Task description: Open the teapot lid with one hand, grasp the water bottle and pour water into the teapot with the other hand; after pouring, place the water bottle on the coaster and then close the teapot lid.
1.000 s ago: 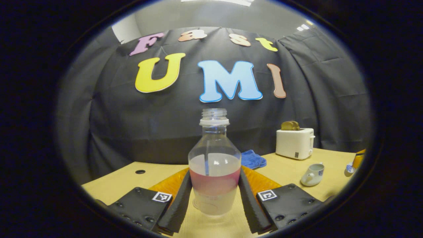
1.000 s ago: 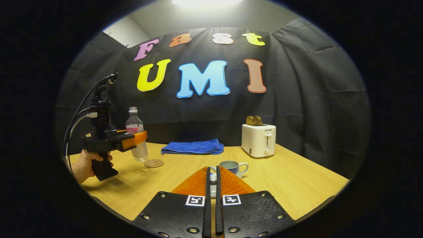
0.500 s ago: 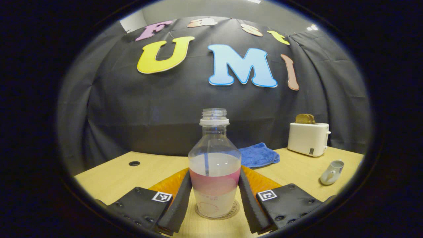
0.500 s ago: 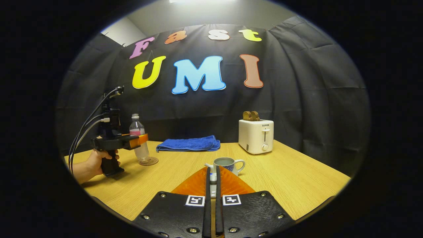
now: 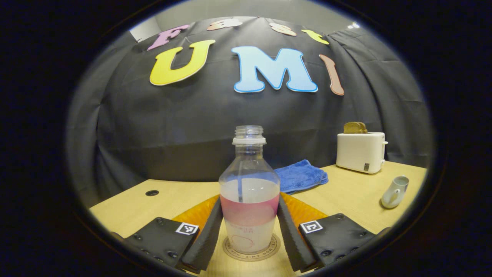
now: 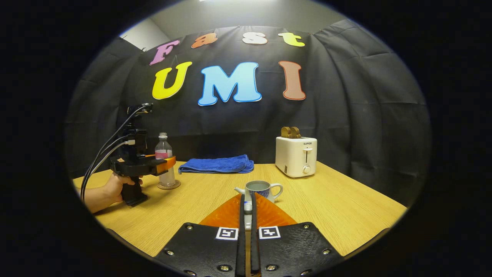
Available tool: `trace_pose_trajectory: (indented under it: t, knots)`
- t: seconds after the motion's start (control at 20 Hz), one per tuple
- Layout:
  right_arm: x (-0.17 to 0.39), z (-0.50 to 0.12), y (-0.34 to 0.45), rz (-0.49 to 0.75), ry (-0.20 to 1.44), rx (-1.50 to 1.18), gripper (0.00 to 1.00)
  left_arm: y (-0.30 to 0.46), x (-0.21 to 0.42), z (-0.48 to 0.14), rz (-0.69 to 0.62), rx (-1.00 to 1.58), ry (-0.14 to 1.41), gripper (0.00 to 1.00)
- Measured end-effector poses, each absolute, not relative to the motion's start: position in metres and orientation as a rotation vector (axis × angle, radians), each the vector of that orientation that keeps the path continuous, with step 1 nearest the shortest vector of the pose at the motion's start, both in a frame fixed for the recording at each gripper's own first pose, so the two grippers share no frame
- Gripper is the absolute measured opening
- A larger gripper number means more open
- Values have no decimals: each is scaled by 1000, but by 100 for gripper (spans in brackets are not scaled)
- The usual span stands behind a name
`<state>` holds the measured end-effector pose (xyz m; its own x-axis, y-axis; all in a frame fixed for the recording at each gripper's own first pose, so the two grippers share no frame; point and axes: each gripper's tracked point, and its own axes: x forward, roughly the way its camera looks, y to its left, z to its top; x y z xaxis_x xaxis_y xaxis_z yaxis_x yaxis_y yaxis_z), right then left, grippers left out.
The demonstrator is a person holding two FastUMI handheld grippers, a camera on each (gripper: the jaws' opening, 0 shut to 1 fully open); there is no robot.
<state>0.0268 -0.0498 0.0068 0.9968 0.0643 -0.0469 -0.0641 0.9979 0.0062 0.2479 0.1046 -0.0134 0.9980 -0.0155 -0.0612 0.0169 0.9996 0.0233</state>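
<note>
my left gripper (image 5: 250, 227) clamps the water bottle (image 5: 249, 200), which stands upright on the coaster (image 5: 251, 250), where it belongs after pouring. my right gripper (image 6: 246, 207) pinches the lid (image 6: 248, 208) just before the open teapot (image 6: 260, 190), ready to cover it.

Left gripper (image 6: 169, 162) had a black pistol-grip body with an orange front section, and dark cables looped from a mast at its 12 o'clock. Right gripper (image 6: 248, 207) showed black screwed plates, each bearing a square black-and-white marker, and ribbed orange webbing.
</note>
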Motion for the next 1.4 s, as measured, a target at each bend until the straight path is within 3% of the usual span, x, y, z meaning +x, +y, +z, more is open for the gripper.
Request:
trace_pose_trajectory:
  t: [0.25, 0.7, 1.0, 1.4]
  knots:
    - [26, 6, -48, 70, 49, 0, 5, 106, 243, -13, -12, 22, 63, 100]
    - [38, 25, -56, 51, 3, 26, 5, 113, 193, -3, 11, 42, 39, 100]
    - [114, 39, -66, -7, -27, 7, 5, 97, 133, 15, -25, 1, 18, 100]
    - [158, 11, -66, -15, 44, -6, 5, 75, 109, 21, -86, 4, -25, 100]
